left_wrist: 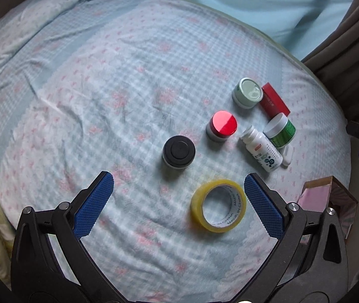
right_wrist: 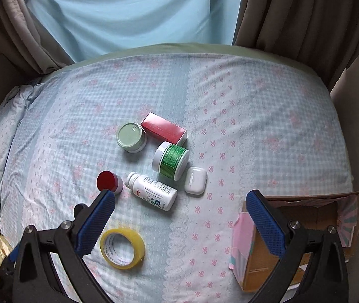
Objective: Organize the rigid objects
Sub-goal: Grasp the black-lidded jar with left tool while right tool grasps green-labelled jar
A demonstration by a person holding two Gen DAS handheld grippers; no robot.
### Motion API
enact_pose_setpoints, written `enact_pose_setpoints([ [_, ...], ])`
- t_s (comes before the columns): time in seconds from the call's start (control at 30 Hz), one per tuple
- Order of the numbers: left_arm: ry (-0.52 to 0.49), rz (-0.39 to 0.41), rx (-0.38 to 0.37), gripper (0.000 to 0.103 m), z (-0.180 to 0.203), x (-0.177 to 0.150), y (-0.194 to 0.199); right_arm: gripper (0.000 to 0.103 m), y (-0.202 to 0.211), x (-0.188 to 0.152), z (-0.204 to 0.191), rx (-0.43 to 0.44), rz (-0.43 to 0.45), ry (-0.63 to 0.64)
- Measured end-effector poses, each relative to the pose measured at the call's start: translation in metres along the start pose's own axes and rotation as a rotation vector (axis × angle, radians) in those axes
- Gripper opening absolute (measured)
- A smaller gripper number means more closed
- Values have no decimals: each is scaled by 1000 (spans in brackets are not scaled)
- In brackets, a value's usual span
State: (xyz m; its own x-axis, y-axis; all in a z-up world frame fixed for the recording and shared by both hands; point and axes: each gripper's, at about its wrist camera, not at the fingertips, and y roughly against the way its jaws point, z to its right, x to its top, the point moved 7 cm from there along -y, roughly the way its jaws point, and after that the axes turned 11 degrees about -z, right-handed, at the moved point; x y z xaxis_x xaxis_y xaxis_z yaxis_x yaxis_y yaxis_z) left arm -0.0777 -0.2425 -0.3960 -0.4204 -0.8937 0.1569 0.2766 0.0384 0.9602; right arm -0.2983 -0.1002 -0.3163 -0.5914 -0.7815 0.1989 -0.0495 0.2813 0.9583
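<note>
Small objects lie on a bed. In the left wrist view: a black-lidded jar [left_wrist: 178, 152], a red-lidded jar [left_wrist: 221, 125], a pale green tin [left_wrist: 247, 93], a red box [left_wrist: 274, 100], a green-labelled jar [left_wrist: 279, 130], a white bottle [left_wrist: 261, 148] on its side and a yellow tape roll [left_wrist: 218, 205]. My left gripper [left_wrist: 179, 184] is open above the bed, the tape just inside its right finger. My right gripper [right_wrist: 180, 202] is open and empty, above the white bottle [right_wrist: 151, 191], a white earbud case [right_wrist: 196, 180], the tape roll [right_wrist: 122, 248] and the red-lidded jar [right_wrist: 109, 181].
An open cardboard box [right_wrist: 303, 229] with pink patterned sides sits at the bed's near right corner, also in the left wrist view [left_wrist: 328, 202]. Brown curtains [right_wrist: 293, 17] and a light blue sheet hang behind the bed. A rumpled quilt [left_wrist: 27, 30] lies at the far left.
</note>
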Motion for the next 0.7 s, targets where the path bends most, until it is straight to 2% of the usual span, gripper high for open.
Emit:
enact_pose_setpoints([
  [0.17,54,-58,-2,102,-4,18,-64,103,-67,31,-10,-27,-99,-60],
  [0.33,101,-94,6,102,-8,26,-114,103,-122,48,-15,-74,-172,-77],
  [0.47,125,-101,9,101,-12,31,-140,103,-156,57,-16,-103,-219,-105],
  [0.57,140,-98,-2,99,-13,34,-154,98,-172,57,-12,-112,-246,-133],
  [0.67,148,-105,14,91,-14,35,-165,95,-184,56,-8,-115,-266,-156],
  [0.7,153,-103,25,89,-14,35,-167,91,-187,56,-8,-115,-270,-160],
])
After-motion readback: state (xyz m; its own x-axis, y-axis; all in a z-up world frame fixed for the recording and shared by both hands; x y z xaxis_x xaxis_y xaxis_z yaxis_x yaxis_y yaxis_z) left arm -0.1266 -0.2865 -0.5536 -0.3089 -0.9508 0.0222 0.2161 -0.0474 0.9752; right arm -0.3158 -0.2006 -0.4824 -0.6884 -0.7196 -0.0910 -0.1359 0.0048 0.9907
